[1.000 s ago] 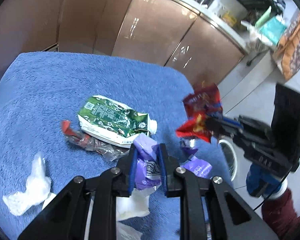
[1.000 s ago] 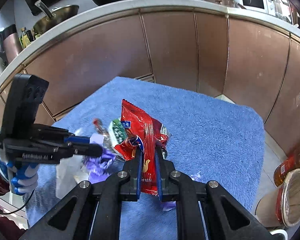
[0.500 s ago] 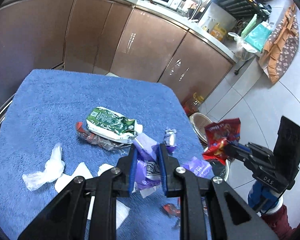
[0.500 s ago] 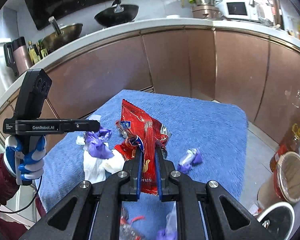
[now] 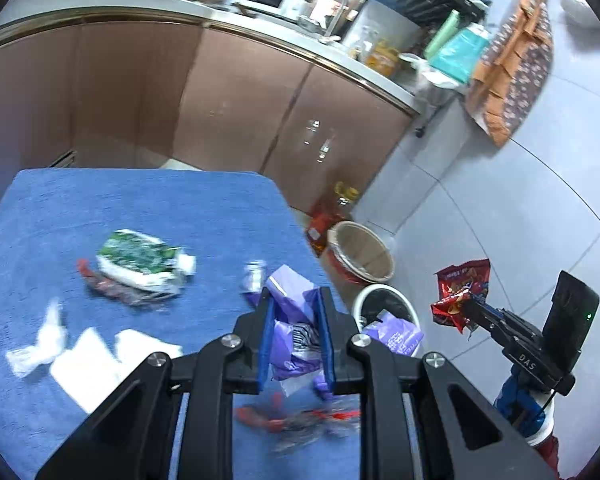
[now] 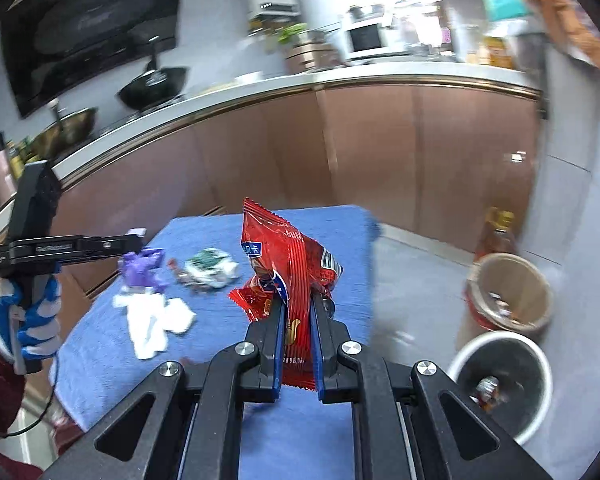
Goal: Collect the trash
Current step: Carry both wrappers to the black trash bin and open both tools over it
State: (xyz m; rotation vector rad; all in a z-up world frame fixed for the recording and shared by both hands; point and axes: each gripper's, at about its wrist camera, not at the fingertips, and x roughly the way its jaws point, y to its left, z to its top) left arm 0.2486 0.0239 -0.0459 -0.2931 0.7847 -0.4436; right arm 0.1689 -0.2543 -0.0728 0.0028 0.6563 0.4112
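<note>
Trash is held in both grippers: the left gripper [image 5: 296,334] is clenched on a purple wrapper [image 5: 290,308] above the blue mat's [image 5: 140,200] edge, and the right gripper [image 6: 296,334] grips a red snack bag [image 6: 288,264]. More litter lies on the mat: a green pouch [image 5: 138,258] and white tissues [image 5: 88,360]. On the floor beside it stand 2 bins, a white bin [image 6: 500,384] and a tan bin [image 6: 508,292].

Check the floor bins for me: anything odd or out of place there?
A purple wrapper is draped over the rim of the white bin, apparently half out rather than dropped inside. Beside it, the tan bin stands upright with scraps inside.
</note>
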